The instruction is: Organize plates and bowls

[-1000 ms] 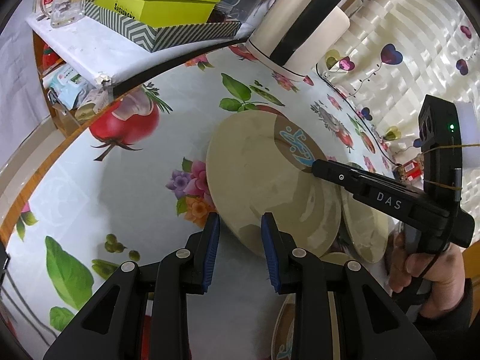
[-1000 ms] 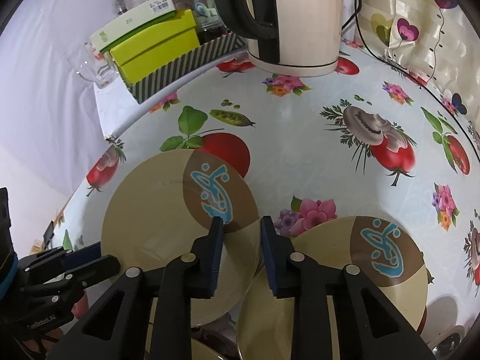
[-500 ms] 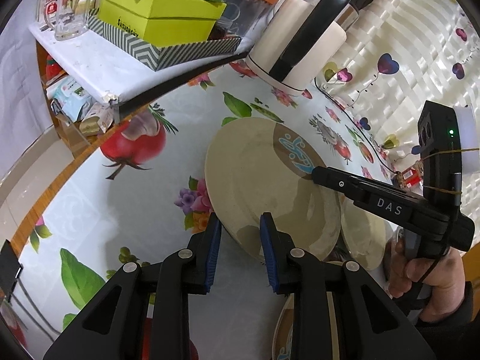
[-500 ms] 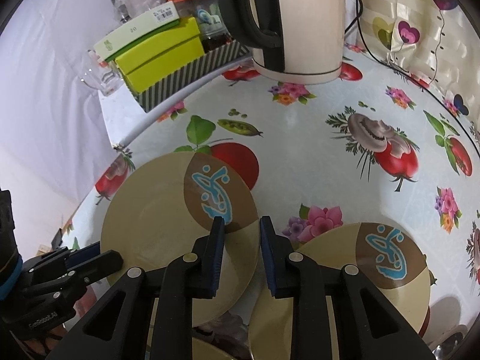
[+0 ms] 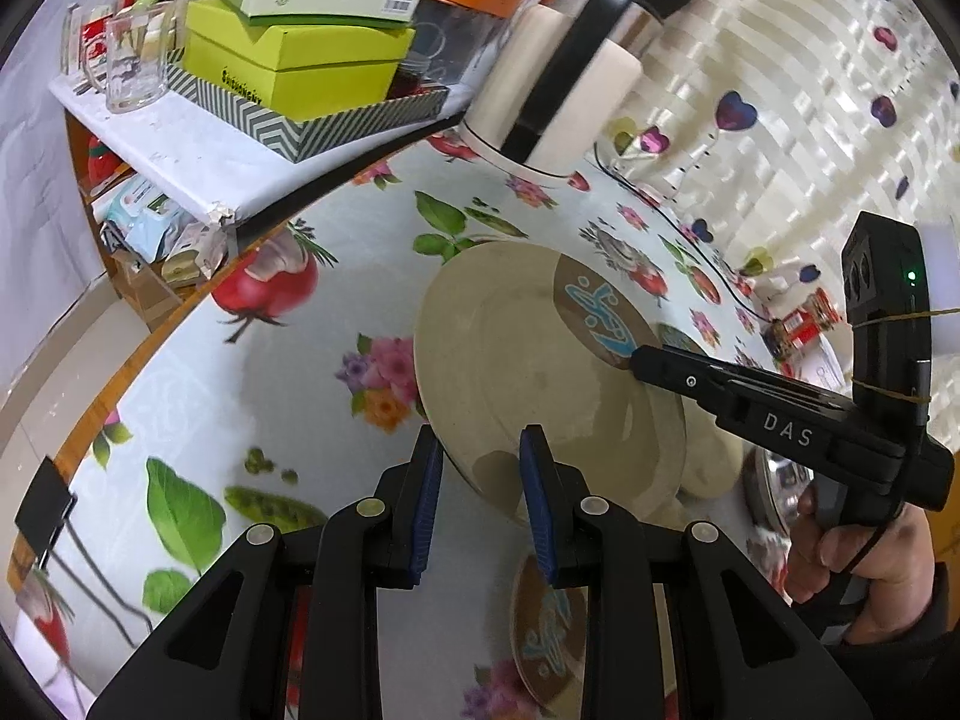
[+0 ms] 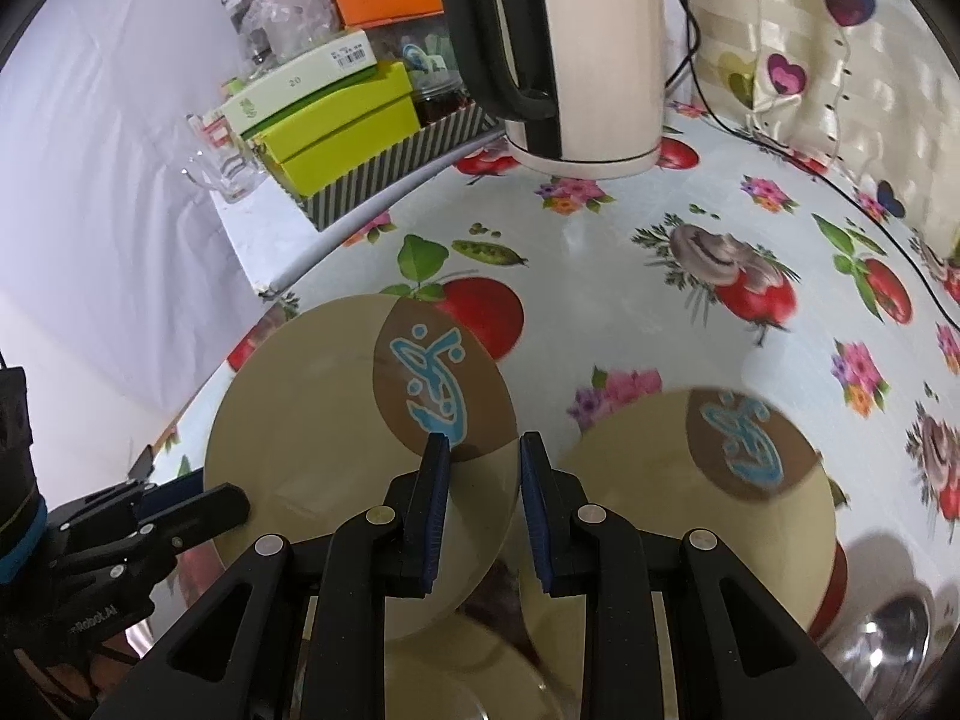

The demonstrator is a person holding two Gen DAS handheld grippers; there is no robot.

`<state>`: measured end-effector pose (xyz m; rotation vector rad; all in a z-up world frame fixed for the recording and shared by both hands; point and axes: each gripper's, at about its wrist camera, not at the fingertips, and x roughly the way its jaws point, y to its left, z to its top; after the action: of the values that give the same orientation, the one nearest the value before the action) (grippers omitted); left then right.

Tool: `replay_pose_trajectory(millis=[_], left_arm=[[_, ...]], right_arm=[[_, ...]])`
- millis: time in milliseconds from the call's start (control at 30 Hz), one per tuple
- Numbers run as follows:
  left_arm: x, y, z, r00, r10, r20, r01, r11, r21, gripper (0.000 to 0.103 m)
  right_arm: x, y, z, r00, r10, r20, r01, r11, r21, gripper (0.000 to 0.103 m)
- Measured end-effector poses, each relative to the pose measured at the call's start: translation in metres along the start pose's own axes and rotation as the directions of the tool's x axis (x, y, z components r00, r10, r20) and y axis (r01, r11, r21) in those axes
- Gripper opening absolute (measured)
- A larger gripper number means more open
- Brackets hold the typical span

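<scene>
A large beige plate (image 5: 516,372) with a brown patch and a blue motif hangs tilted above the flowered tablecloth, held from two sides. My left gripper (image 5: 480,468) is shut on its near rim in the left wrist view. My right gripper (image 6: 480,462) is shut on the opposite rim, just below the motif. Each gripper shows in the other's view: the right gripper (image 5: 642,360) at the plate's far edge, the left gripper (image 6: 240,504) at its left edge. A second matching plate (image 6: 690,510) lies to the right, and a third plate (image 6: 462,666) lies under the held one.
A cream and black kettle (image 6: 588,60) stands at the back with its cord along the curtain. A striped tray of green boxes (image 5: 300,78) and a glass mug (image 5: 132,60) sit on a side shelf. A metal bowl (image 6: 888,654) is at the lower right.
Both grippers have risen together with the large plate, which stays fixed between them while the tablecloth drops away. The left jaws narrowed slightly on the rim.
</scene>
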<state>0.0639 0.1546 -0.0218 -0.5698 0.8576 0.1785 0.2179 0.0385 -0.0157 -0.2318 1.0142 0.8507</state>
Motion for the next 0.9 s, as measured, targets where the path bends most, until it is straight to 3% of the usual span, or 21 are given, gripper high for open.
replay_pose_trajectory(millis=[433,900], left_arm=[[-0.017,-0.029,-0.044,0.998,-0.019,-0.062,0.024,0.996,0.085,0.028],[-0.021,-0.041,-0.081,0.992,-0.022,-0.128,0.039,0.991,0.131,0.028]], right_arm=[[-0.040,-0.006,-0.061,0.999,-0.035,-0.002,0.035,0.998,0.059,0.023],[-0.054,-0.012,-0.114,0.998,-0.046,-0.038,0.050,0.992,0.113,0.023]])
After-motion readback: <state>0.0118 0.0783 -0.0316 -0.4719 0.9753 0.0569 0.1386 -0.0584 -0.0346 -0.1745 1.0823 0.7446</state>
